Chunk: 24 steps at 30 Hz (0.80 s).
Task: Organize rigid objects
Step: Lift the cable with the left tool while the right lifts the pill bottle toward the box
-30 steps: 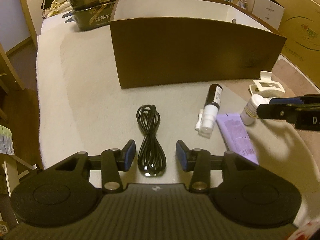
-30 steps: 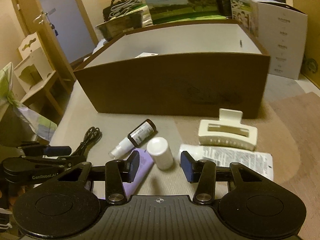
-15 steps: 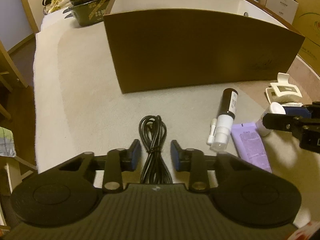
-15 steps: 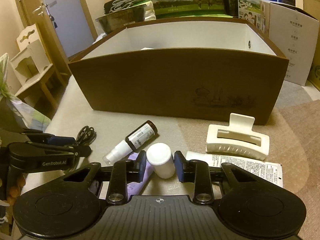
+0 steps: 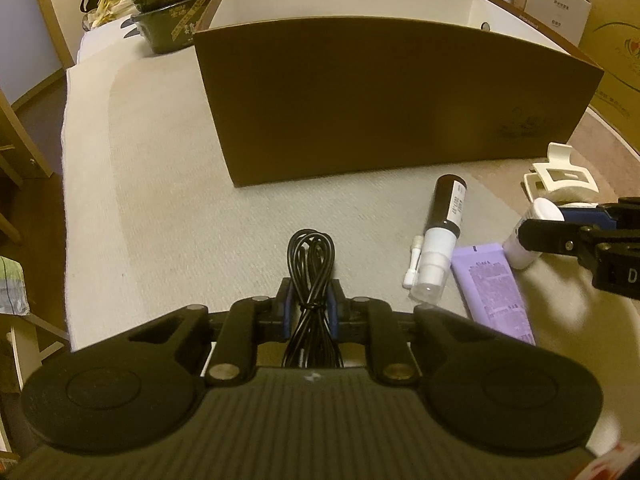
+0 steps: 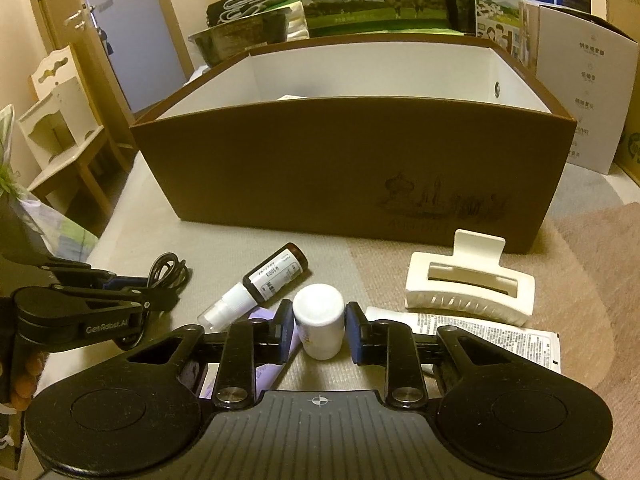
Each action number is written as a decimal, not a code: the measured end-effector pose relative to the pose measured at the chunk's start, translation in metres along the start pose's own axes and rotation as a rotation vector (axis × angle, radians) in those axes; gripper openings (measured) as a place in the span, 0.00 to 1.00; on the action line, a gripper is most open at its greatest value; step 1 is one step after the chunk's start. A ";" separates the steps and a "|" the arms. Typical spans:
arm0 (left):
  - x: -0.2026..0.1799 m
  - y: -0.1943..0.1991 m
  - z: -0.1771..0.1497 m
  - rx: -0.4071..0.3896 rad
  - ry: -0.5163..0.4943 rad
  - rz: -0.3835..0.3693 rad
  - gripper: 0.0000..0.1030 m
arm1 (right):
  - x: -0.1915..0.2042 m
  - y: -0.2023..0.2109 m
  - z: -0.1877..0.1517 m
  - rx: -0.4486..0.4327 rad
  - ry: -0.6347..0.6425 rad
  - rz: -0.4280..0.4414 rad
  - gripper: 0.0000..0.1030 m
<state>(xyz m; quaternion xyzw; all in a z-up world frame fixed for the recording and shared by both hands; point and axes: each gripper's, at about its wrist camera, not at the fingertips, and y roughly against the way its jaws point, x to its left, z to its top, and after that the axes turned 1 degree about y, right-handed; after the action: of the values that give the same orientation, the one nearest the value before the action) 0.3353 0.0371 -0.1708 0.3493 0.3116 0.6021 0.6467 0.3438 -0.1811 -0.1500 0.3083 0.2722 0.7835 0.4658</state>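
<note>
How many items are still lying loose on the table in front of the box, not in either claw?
4: spray bottle and purple tube in the middle, white hair clip to the right, and a printed sachet under the right claw. More may be hidden beneath the claws.

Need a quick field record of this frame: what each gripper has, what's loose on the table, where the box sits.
left gripper: just closed on black cable
right gripper: just closed on white bottle
loose on table: spray bottle, purple tube, hair clip, printed sachet
box: open top, behind the items, something white inside, not identifiable
both held items: on the table
</note>
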 end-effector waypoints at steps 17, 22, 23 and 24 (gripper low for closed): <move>0.002 0.023 -0.007 -0.026 0.017 -0.016 0.14 | -0.003 0.017 0.001 -0.017 -0.010 0.013 0.27; 0.003 0.038 -0.007 -0.053 0.019 -0.013 0.14 | -0.005 0.031 0.000 -0.033 -0.008 0.011 0.27; 0.003 0.042 -0.007 -0.059 0.021 -0.012 0.14 | -0.005 0.034 0.000 -0.036 -0.006 0.010 0.27; 0.003 0.046 -0.006 -0.067 0.023 -0.012 0.13 | -0.006 0.036 0.001 -0.040 -0.005 0.009 0.27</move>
<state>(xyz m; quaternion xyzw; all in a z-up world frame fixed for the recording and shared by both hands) 0.3045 0.0424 -0.1364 0.3188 0.3006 0.6124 0.6581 0.3260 -0.2014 -0.1249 0.3020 0.2542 0.7900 0.4691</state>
